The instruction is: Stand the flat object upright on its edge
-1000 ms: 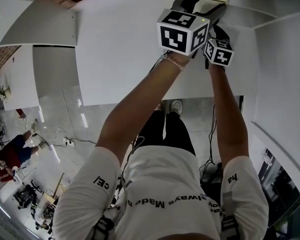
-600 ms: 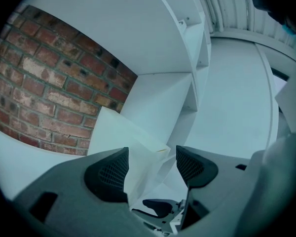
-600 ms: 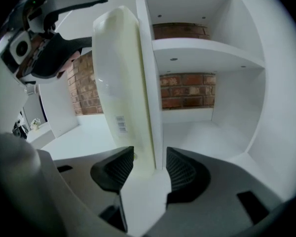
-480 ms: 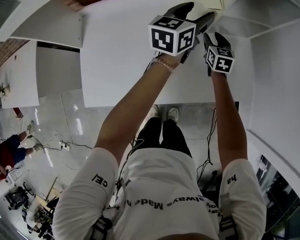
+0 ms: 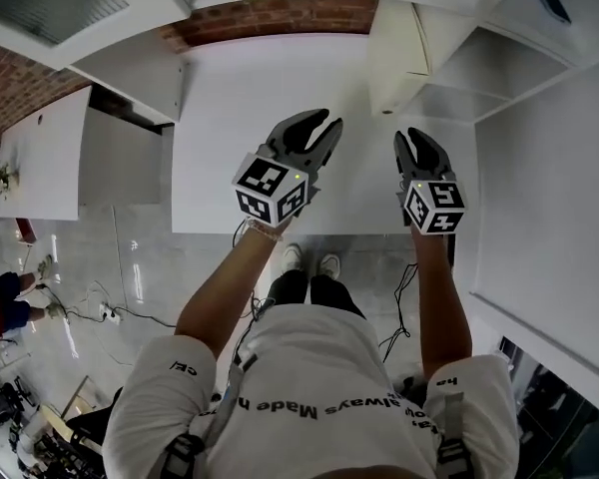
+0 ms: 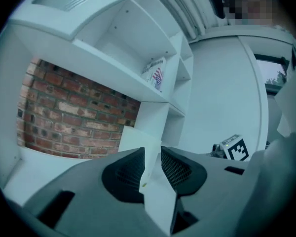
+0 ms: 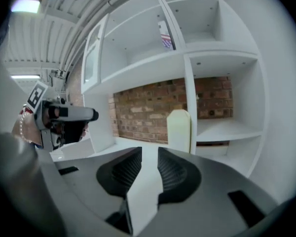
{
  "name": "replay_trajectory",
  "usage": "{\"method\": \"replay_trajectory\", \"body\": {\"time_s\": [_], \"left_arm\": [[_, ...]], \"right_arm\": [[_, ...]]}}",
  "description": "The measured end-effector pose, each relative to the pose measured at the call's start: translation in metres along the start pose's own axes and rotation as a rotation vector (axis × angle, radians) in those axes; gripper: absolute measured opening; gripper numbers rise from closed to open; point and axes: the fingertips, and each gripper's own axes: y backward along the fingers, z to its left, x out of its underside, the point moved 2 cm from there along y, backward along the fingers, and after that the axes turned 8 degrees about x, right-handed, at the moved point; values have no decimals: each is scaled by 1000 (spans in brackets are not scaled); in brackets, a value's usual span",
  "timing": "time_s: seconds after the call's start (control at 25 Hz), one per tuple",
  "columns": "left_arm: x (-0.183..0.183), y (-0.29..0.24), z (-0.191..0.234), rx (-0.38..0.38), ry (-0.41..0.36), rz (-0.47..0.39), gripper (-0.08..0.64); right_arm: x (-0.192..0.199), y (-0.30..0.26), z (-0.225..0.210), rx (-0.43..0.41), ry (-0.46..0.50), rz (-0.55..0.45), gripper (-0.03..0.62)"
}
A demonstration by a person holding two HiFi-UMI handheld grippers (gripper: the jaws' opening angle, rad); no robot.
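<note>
With jaws just closing to narrow, empty gaps, the left gripper [image 5: 319, 128] and right gripper [image 5: 411, 140] should be kept clear of the standing board [image 5: 397, 53].

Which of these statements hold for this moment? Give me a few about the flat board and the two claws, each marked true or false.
1. The cream flat board stands upright on its edge beside the shelf unit. True.
2. The right claw grips the board. False: it is well clear of the board. Its jaws have just been closing to a narrow gap, with nothing between them.
3. A brick wall runs behind the white counter. True.
4. The left claw holds a box. False: nothing is between its jaws, which have also just been closing to a narrow gap.
</note>
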Motion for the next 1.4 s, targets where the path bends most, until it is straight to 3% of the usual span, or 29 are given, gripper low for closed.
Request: {"method": "replay_trajectory", "body": {"time_s": [0.24, 0.6, 0.88, 1.4], "left_arm": [[-17, 81, -35, -48, -43, -15, 71], [-67, 156, -66, -119, -67, -123, 57], [-95, 173, -96, -100, -59, -185, 57], [-113, 205, -109, -123, -77, -183, 57]], "right_arm": [[-61, 71, 62, -94, 25, -72, 76], [-128, 144, 125, -183, 93, -161, 69], [-152, 169, 138, -209, 79, -197, 69], [-171, 205, 164, -257, 105, -217, 69]]}}
